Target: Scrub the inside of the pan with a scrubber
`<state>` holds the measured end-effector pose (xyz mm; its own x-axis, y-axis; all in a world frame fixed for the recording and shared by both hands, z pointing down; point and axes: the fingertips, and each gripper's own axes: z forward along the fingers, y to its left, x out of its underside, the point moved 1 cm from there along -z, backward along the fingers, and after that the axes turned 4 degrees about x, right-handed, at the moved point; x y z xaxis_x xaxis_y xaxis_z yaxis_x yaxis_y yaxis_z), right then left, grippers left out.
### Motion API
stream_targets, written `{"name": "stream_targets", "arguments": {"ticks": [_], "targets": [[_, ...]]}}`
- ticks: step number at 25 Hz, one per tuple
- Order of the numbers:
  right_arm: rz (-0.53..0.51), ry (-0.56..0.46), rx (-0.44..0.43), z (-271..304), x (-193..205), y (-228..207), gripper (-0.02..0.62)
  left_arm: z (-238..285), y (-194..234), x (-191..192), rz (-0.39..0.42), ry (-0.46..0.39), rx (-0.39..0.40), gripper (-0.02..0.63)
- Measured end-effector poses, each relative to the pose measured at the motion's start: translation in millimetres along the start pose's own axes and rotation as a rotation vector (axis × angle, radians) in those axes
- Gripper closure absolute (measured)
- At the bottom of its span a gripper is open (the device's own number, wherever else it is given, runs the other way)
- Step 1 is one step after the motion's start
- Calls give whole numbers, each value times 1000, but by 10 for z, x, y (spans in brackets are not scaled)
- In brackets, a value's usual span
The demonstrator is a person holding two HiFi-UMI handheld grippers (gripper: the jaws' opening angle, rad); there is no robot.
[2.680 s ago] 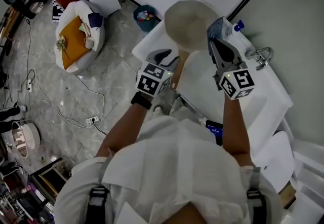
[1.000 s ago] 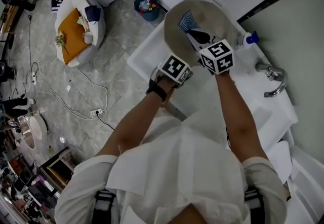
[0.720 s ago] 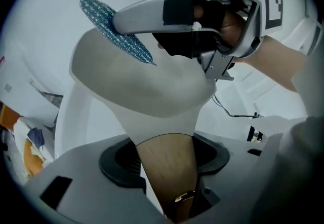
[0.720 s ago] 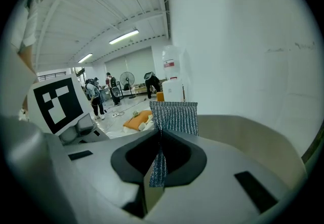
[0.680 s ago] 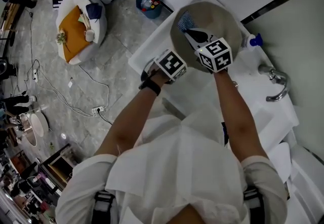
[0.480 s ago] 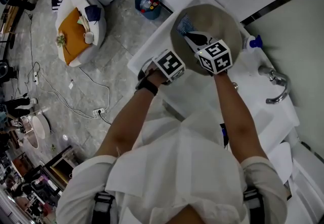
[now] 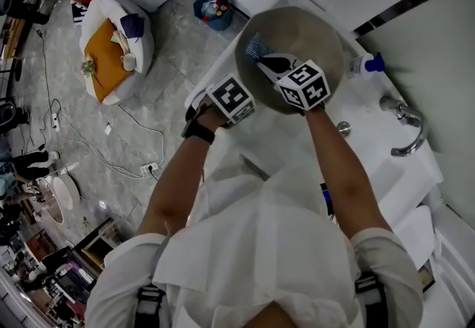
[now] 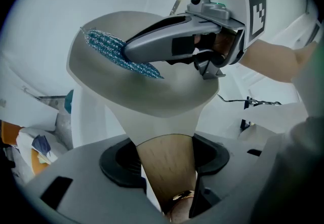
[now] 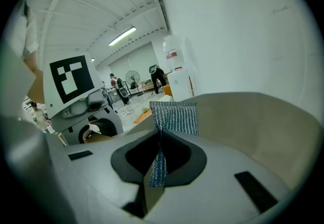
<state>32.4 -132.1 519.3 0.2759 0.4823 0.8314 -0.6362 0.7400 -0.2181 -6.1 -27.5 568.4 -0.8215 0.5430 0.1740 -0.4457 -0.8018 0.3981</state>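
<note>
A beige pan (image 7: 304, 41) is held up over the white sink. Its wooden handle (image 8: 166, 167) lies clamped between the jaws of my left gripper (image 7: 239, 93), which is shut on it. My right gripper (image 7: 265, 61) reaches into the pan from the near side. It is shut on a blue mesh scrubber (image 7: 254, 44), which presses on the pan's inner wall near the left rim. In the right gripper view the scrubber (image 9: 172, 116) sticks up from the shut jaws against the pan's inside (image 9: 253, 121). The left gripper view shows the scrubber (image 8: 119, 56) flat on the pan's wall.
A chrome faucet (image 7: 404, 133) and a blue-capped bottle (image 7: 367, 63) stand at the right of the white sink (image 7: 378, 163). On the floor to the left are a blue bin (image 7: 214, 6), a round seat with an orange cushion (image 7: 107, 44) and loose cables.
The scrubber, earlier outside the pan at its right rim, is now inside it and has slid toward the left rim. Both grippers and the pan drifted slightly left.
</note>
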Motion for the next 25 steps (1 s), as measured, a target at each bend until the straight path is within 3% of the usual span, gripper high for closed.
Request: {"name": "stream_targets", "arguments": {"ticks": [5,9,13,19,25], "targets": [[2,63,-144,249,42,282,572,-19,40,12,29,-4,13,347],[51,66,-147,418,26,192,572,-5,41,13,53,-3,24,347],[34,59,-43,582,-100,-105,572,-26,48,19,57,14,21,347],[69,43,199,604,-297,-831,572,-76,88,166,25,92,4,347],[95,63,356,378,-264,-1321,572,-63,71,160,26,79,21,347]]}}
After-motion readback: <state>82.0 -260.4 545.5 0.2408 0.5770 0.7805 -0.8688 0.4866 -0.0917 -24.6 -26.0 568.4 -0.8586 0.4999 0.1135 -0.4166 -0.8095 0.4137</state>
